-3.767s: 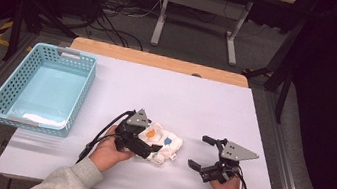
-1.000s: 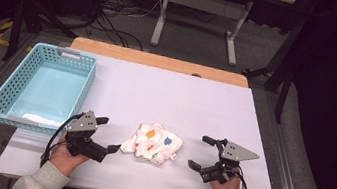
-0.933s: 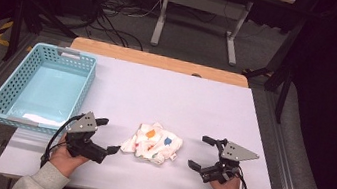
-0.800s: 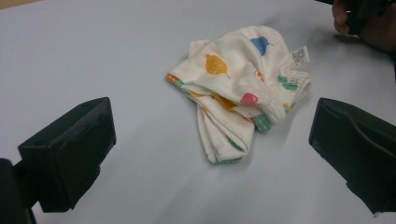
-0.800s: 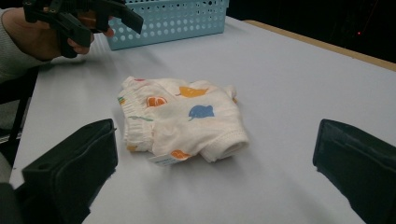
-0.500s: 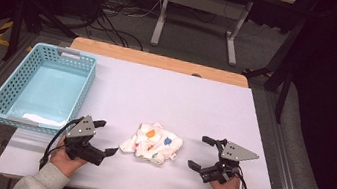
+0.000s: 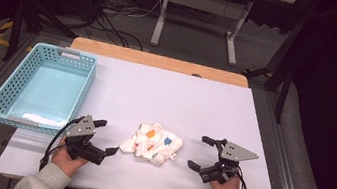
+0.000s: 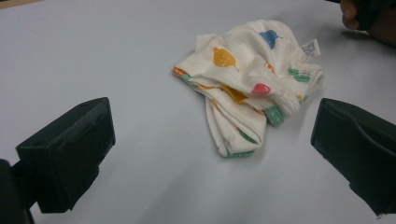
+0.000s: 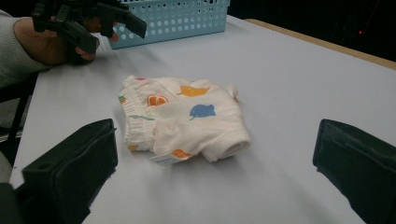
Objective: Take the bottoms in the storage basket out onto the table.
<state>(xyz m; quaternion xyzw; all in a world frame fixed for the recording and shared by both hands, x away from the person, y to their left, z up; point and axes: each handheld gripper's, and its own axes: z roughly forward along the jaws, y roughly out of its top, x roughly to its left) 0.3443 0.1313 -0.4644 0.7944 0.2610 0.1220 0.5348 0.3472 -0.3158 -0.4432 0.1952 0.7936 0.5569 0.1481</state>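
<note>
the small printed garment point(image 7: 153, 142) lies crumpled in a loose bundle on the white surface point(image 7: 166, 94), near the front edge and about midway between the person's 2 hands. in the left gripper view its cream cloth shows orange, blue and pink prints, green trim and a small white label at the far side; in the right gripper view an elastic waistband faces that camera's left.

3.8 s ago the left gripper point(image 7: 102, 137) sat right on the bundle, pressed into its left side. 1.0 s ago it was already off the cloth, and since then it has drifted a little nearer the person. now it rests just beside the garment's left edge, apart from it, jaws spread wide with nothing between them. the bundle kept its place and shape over the last second.

the right gripper point(image 7: 202, 153) has not moved in all that time; it sits to the right of the garment, clear of it, jaws wide apart and empty.

judging from this, the handling of the cloth looks finished for the moment, or a fresh grasp is due. the blue basket point(image 7: 19, 97) stands well apart at the far left; the pale patch low inside it is too unclear to name.
</note>
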